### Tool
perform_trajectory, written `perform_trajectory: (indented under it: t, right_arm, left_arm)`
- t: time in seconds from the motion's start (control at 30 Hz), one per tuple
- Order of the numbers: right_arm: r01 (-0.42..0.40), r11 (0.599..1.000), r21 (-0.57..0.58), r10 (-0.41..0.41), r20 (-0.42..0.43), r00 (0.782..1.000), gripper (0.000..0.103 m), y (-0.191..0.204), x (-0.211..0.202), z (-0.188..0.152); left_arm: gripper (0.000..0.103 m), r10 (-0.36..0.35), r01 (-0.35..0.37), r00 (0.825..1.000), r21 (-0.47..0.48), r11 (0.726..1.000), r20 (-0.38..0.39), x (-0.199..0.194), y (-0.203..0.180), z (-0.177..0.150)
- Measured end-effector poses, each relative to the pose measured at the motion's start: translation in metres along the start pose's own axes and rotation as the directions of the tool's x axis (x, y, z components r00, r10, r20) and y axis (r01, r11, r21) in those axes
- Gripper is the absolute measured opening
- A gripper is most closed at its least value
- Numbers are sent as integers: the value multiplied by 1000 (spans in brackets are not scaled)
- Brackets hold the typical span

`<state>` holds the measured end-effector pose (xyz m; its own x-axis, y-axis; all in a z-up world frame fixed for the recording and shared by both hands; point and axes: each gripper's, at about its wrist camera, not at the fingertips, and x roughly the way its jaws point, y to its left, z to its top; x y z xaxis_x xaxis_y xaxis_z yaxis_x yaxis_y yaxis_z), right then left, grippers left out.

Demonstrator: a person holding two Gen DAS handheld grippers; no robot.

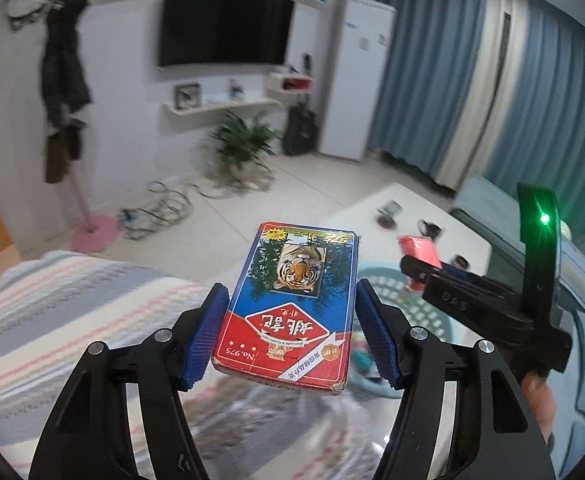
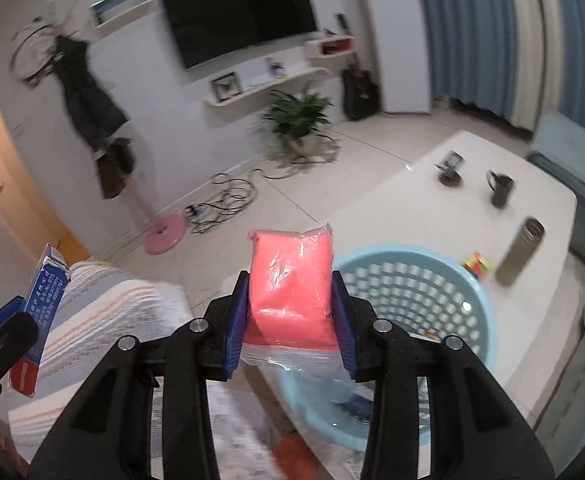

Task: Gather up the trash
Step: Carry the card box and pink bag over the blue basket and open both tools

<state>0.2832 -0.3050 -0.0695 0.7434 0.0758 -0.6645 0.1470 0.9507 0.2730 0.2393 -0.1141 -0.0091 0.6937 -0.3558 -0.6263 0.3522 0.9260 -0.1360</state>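
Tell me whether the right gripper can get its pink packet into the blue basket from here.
Probably yes. The right gripper is shut on the pink packet, the blue basket sits just beyond, mouth open, and nothing stands between them.

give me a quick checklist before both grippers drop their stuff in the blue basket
1. Left gripper clamped on card box: ok.
2. Right gripper clamped on pink bagged item: ok.
3. Blue basket in view, mouth open: ok.
4. Pink item over the basket: not ok, beside its rim.
5. Card box over the basket: cannot tell.
6. Mug and metal bottle apart from the basket: ok.
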Motion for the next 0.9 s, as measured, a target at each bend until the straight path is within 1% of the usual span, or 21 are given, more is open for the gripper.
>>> perform_trajectory:
  t: [0.13, 0.2, 0.23, 0.27, 0.3, 0.37, 0.43, 0.5, 0.57, 0.6, 0.63, 0.67, 0.7, 0.77, 0.9]
  right_arm:
    - [34, 997, 76, -30, -47, 998, 36, -41, 20, -9]
    - [50, 994, 102, -42, -71, 997, 36, -57, 30, -14]
    - [62, 991, 114, -52, -88, 995, 36, -66, 36, -19]
    - [73, 990, 122, -61, -101, 993, 36, -72, 41, -22]
    - [82, 989, 126, -68, -112, 991, 36, -76, 45, -24]
    - [107, 985, 132, -87, -144, 986, 36, -86, 56, -31]
    - [123, 982, 140, -99, -168, 981, 37, -92, 64, -34]
    - [142, 979, 146, -115, -183, 976, 37, -101, 70, -39]
    - [157, 976, 150, -126, -195, 973, 41, -109, 73, -41]
    - [161, 974, 159, -128, -199, 972, 49, -113, 74, -42]
    - [162, 972, 170, -127, -200, 972, 52, -118, 75, -43]
    - [167, 970, 176, -132, -196, 972, 52, -121, 74, -44]
    - [173, 969, 176, -138, -195, 971, 52, -123, 73, -44]
    - [174, 968, 180, -138, -194, 971, 52, -126, 71, -46]
    - [160, 971, 180, -123, -199, 972, 52, -124, 63, -48]
  left_arm:
    - [63, -60, 61, 996, 17, 998, -63, 40, -20, -1]
    - [63, -95, 97, 989, 13, 995, -115, 62, -30, -7]
    - [63, -128, 130, 981, 2, 992, -148, 71, -34, -10]
    - [63, -174, 173, 968, -23, 985, -182, 85, -37, -12]
    - [63, -201, 196, 959, -43, 980, -200, 95, -39, -15]
    - [63, -226, 217, 947, -65, 974, -228, 113, -42, -22]
    - [63, -235, 220, 939, -85, 972, -250, 125, -41, -31]
    - [64, -258, 237, 928, -108, 966, -270, 138, -45, -38]
    - [64, -268, 244, 920, -117, 963, -286, 148, -47, -43]
    - [66, -270, 245, 919, -121, 962, -288, 150, -48, -44]
    - [66, -283, 257, 916, -128, 958, -286, 151, -48, -44]
    - [67, -298, 270, 912, -135, 953, -281, 151, -49, -45]
    - [71, -303, 275, 912, -138, 952, -278, 149, -51, -44]
    - [74, -308, 279, 915, -142, 950, -262, 145, -50, -43]
    - [74, -307, 278, 920, -148, 949, -242, 133, -46, -43]
